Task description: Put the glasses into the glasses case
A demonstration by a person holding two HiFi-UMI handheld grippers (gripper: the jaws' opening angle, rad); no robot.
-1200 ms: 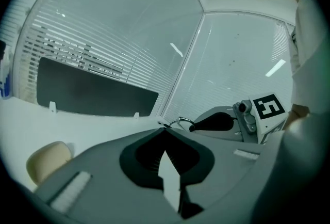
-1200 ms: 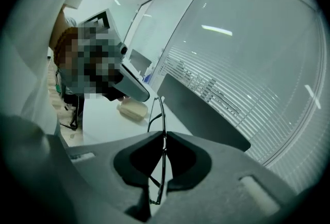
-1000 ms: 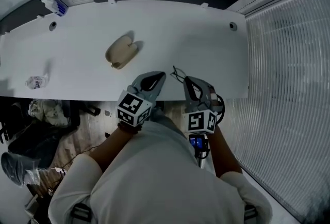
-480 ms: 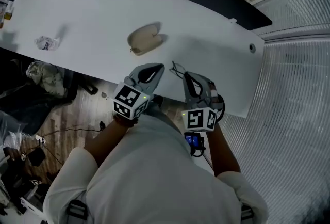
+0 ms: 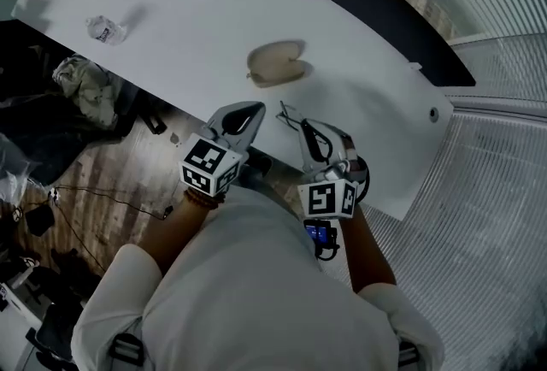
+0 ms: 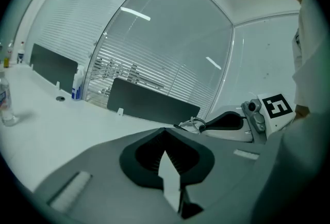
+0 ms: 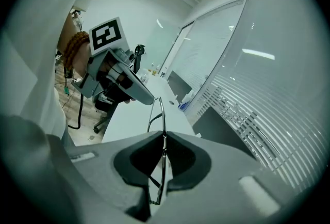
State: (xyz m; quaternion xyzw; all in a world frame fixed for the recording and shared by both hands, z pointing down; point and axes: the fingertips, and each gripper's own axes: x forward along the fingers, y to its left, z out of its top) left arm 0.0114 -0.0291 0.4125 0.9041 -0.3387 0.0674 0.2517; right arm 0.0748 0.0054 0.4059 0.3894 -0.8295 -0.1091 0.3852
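Right gripper [image 5: 302, 124], jaws clamped on the glasses [image 5: 288, 115], and left gripper [image 5: 255, 110], jaws together and empty, have swung nearer the tan glasses case [image 5: 278, 63] on the desk [image 5: 171, 14]; insertion remains ahead.

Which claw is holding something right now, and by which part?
Right claw pinches the glasses by their thin wire frame; left claw is shut, empty.
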